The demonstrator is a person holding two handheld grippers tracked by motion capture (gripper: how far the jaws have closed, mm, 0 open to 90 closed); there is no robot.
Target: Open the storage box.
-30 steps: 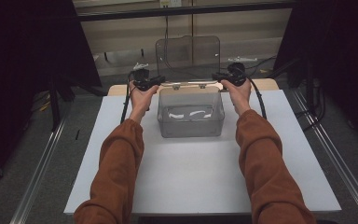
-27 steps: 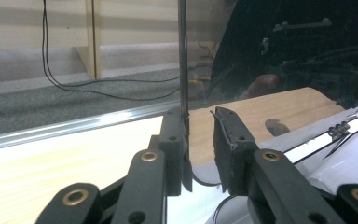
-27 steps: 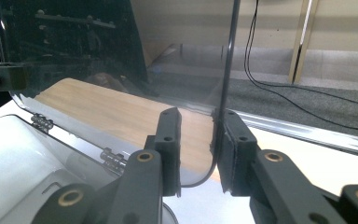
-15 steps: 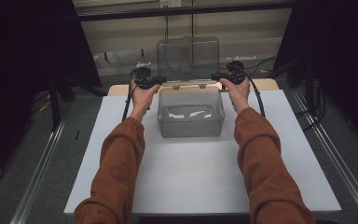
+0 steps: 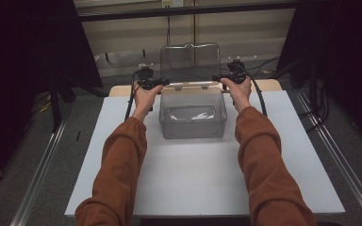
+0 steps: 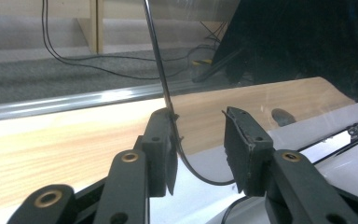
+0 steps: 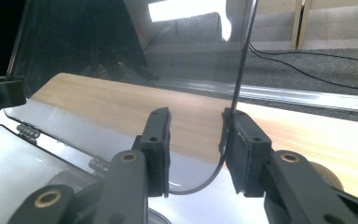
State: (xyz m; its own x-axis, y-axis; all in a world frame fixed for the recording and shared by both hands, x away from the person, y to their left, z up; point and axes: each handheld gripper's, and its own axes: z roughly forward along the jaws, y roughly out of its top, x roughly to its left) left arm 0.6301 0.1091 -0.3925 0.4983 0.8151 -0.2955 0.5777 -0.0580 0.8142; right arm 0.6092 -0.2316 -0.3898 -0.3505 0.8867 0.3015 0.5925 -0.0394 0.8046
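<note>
A clear plastic box (image 5: 193, 115) is seen standing on the far half of a white table (image 5: 202, 183), between two forearms in rust-coloured sleeves. Its hinged clear lid (image 5: 190, 61) is raised upright behind it, along the back rim. A second earlier the lid was tipped slightly differently and appeared more firmly pinched at its lower corners; since then it has been brought fully upright, and both sets of jaws have just been opening. From this it is judged that the opening of the box is essentially done and the lid is being let go to stand by itself.

The left gripper (image 6: 198, 140) is held at the lid's left lower corner. Its jaws are parted by a moderate gap; the lid's edge rests against the left-hand pad (image 6: 161, 144) as seen in the left gripper view, and the other pad stands clear.

The right gripper (image 7: 196, 144) is placed at the lid's right lower corner, similarly part open. The lid's edge lies against one pad (image 7: 244, 149), free of the other, so nothing is clamped.
</note>
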